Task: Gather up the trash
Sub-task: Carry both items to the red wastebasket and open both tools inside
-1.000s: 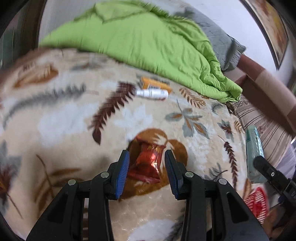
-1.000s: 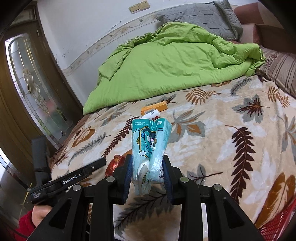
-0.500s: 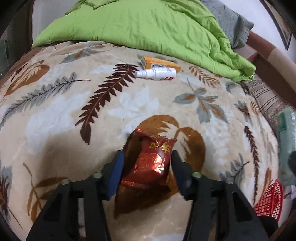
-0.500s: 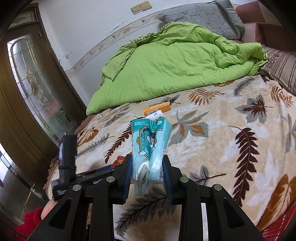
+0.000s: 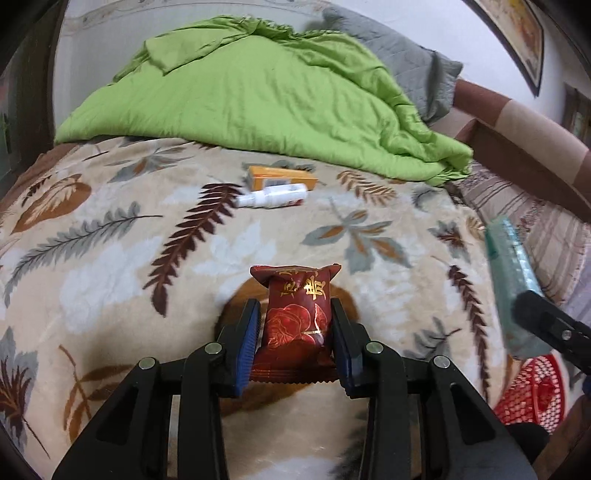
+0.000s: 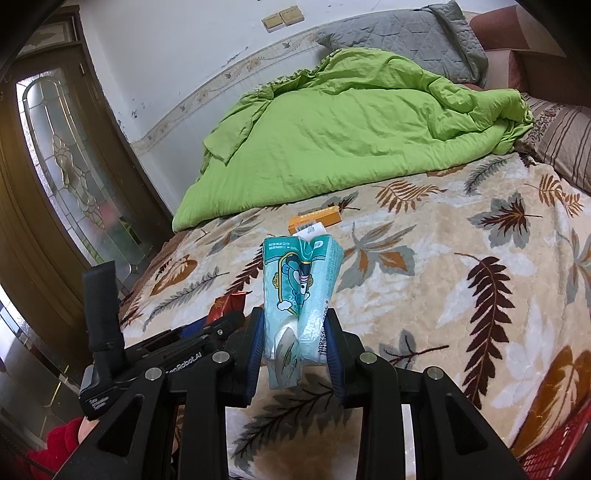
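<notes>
A dark red snack packet with gold print stands between the blue pads of my left gripper, its far end raised off the leaf-patterned blanket. The jaws are closing, and both pads press the packet's sides. My right gripper is shut on a teal tissue pack, held upright above the blanket. The same pack shows at the right edge of the left wrist view. Farther back lie an orange box and a white bottle.
A crumpled green duvet and a grey pillow cover the back of the bed. A red mesh basket sits off the near right edge of the bed. A dark glazed door stands to the left.
My left gripper slid forward around the red packet and its jaws narrowed onto it; the packet now stands more upright. The right gripper and the tissue pack stayed put.
</notes>
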`<state>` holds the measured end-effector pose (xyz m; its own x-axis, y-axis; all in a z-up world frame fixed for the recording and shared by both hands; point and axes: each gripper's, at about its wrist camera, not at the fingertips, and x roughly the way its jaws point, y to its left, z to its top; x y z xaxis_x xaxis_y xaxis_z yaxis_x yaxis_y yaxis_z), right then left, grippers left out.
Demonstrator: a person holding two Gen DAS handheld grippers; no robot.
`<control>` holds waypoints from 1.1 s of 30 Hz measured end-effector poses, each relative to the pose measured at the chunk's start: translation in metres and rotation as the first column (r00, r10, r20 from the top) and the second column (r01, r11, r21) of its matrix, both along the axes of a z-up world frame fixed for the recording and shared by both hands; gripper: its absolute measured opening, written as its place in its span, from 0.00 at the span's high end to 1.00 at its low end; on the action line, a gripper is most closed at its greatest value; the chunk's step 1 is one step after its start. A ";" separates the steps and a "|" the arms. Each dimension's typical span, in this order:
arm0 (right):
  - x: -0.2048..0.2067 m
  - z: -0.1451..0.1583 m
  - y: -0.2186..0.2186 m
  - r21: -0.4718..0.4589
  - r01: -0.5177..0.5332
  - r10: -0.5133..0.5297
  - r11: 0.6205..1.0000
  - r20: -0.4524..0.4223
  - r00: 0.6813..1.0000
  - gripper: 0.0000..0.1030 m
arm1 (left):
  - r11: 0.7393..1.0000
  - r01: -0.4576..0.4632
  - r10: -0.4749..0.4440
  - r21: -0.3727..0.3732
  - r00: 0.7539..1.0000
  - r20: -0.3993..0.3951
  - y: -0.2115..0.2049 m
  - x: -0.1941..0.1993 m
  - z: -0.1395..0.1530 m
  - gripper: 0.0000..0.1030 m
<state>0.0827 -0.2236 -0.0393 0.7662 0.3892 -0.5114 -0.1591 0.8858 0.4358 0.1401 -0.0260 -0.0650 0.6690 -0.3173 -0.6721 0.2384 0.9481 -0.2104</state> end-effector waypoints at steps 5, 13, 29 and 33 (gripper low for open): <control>-0.013 0.005 -0.013 0.014 0.022 -0.022 1.000 -0.002 1.000 0.68 | 0.998 0.056 -0.056 -0.015 0.998 0.016 -0.018 -0.013 0.013 0.66; -0.058 0.022 -0.072 0.077 0.110 -0.110 0.991 0.000 0.994 0.68 | 0.970 0.232 -0.228 -0.065 0.972 0.064 -0.077 -0.046 0.053 0.66; -0.223 0.011 -0.254 0.097 0.528 -0.520 0.844 -0.094 0.849 0.66 | 0.697 0.699 -0.714 -0.160 0.697 -0.068 -0.295 -0.143 0.056 0.66; -0.236 -0.008 -0.272 0.099 0.572 -0.556 0.814 -0.146 0.818 0.50 | 0.667 0.731 -0.745 -0.144 0.655 -0.124 -0.330 -0.158 0.041 0.55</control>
